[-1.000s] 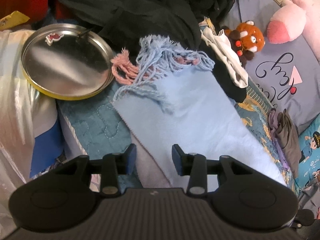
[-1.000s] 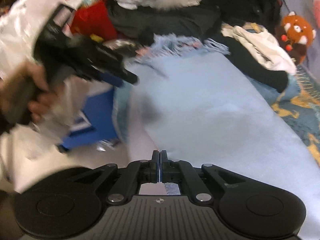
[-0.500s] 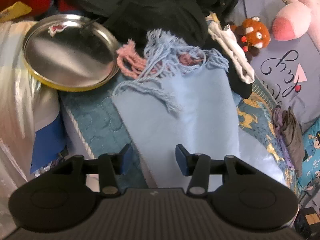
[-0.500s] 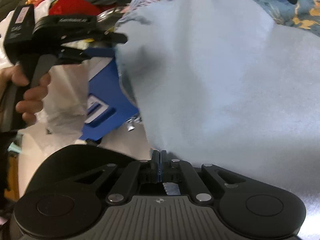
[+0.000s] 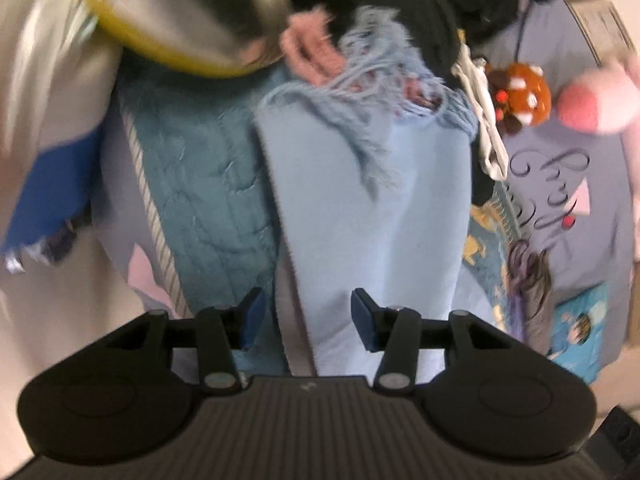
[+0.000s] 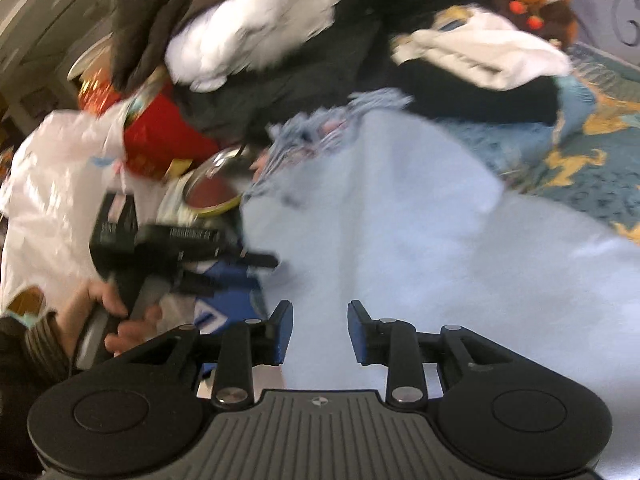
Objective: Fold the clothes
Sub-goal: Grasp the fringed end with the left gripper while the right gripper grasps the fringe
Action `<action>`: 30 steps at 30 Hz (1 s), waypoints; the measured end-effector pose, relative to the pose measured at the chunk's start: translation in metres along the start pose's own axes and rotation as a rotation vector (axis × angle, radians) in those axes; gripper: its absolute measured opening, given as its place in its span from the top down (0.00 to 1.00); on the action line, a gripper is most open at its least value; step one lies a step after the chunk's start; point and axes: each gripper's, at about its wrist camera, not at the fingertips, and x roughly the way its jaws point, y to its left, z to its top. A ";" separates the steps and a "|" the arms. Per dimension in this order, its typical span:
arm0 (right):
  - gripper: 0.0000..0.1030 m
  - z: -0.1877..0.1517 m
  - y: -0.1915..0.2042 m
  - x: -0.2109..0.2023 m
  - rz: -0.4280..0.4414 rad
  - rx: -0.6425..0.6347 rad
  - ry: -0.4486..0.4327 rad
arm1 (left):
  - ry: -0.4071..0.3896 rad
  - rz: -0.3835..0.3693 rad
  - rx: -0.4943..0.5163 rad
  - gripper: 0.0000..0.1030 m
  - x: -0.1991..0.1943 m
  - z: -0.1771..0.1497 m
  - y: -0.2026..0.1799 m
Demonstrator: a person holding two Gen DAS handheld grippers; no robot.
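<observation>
A light blue scarf [image 5: 372,216] with a tasselled fringe [image 5: 372,80] lies folded lengthwise on the teal quilt [image 5: 208,200]; it also shows in the right wrist view [image 6: 400,232]. My left gripper [image 5: 306,320] is open and empty, just above the scarf's near end. My right gripper [image 6: 319,332] is open and empty over the scarf's near part. The left gripper, held in a hand, also shows in the right wrist view [image 6: 224,264], at the scarf's left edge.
A round metal tin lid [image 5: 188,12] lies at the far left by a pink fringe [image 5: 312,56]. Dark clothes [image 6: 320,60] and a white garment [image 6: 480,56] are piled behind the scarf. A brown plush toy [image 5: 520,96] and a pink plush [image 5: 600,104] sit at the right.
My right gripper has opened and let go of the scarf, which now lies flat. My left gripper has moved forward over the scarf and stays open.
</observation>
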 end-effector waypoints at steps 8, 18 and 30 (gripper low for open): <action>0.69 -0.013 -0.018 -0.005 -0.048 0.045 -0.004 | -0.066 -0.093 -0.139 0.69 0.007 -0.003 0.016; 0.44 0.091 -0.044 0.051 -0.130 -0.168 -0.042 | -0.178 -0.203 -0.161 0.93 0.000 -0.001 0.009; 0.37 0.200 -0.088 0.189 -0.095 -0.244 0.186 | -0.246 -0.219 -0.170 0.95 -0.002 0.019 0.016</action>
